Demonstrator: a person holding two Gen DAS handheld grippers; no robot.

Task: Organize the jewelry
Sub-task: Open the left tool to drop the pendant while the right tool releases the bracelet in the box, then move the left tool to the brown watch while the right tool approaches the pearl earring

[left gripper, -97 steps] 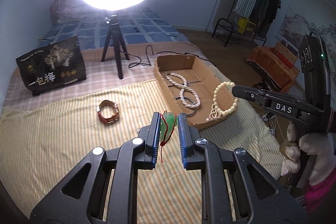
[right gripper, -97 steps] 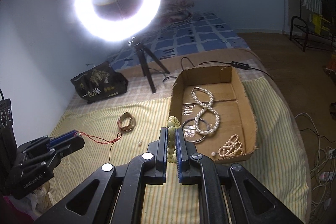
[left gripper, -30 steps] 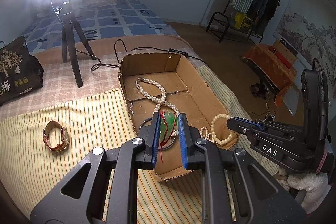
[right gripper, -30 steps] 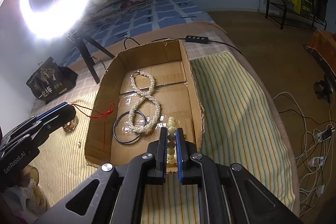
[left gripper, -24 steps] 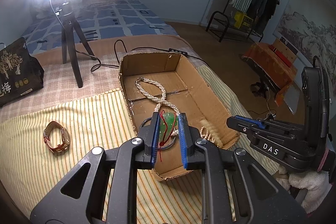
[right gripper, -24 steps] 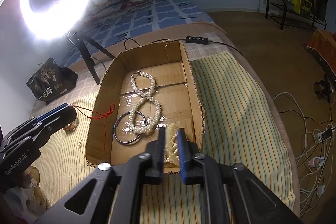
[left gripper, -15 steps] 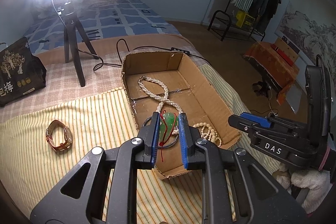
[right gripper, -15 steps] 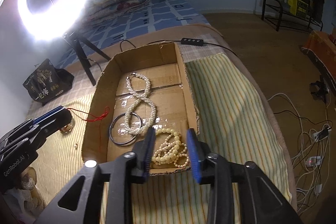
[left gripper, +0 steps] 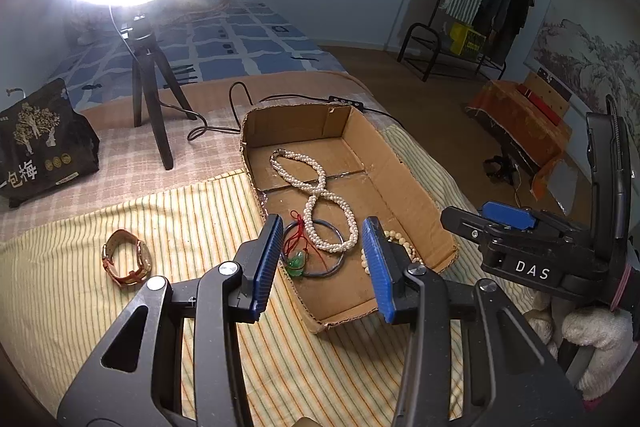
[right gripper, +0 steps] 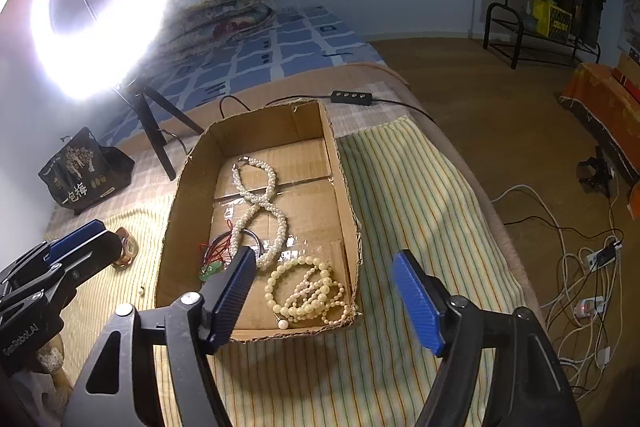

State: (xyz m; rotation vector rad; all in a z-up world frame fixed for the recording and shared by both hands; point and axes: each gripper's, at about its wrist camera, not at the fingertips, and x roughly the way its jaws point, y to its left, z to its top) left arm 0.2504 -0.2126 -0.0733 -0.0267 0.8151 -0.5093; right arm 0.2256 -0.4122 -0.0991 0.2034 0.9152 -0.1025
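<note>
a shallow cardboard box (left gripper: 404,183) is seen on the striped cloth (left gripper: 192,223) of the bed, and most of the jewelry lies inside it. a white pearl necklace (left gripper: 316,199), twisted into a figure eight, is laid along the middle of the floor. at its near end it lies across a dark bangle (left gripper: 334,265). a green pendant (left gripper: 296,264) on a red cord (left gripper: 297,231) rests on the bangle's left side. cream bead bracelets (right gripper: 308,291) are heaped in the near right corner, close to the wall. a brown watch (left gripper: 127,258) is left outside, on the cloth to the left of the box.

the left claw (left gripper: 322,263) is held above the near end of the box; its jaws are opening, and nothing is gripped between them, the pendant being seen below the gap. the right claw (right gripper: 322,295) is held above the bead heap, its jaws opening wider and likewise empty. a gloved hand (left gripper: 580,343) is seen under the right tool.

farther back, a ring light (right gripper: 96,11) on a tripod (left gripper: 154,103) and a black bag (left gripper: 40,143) are stood on the bed.
</note>
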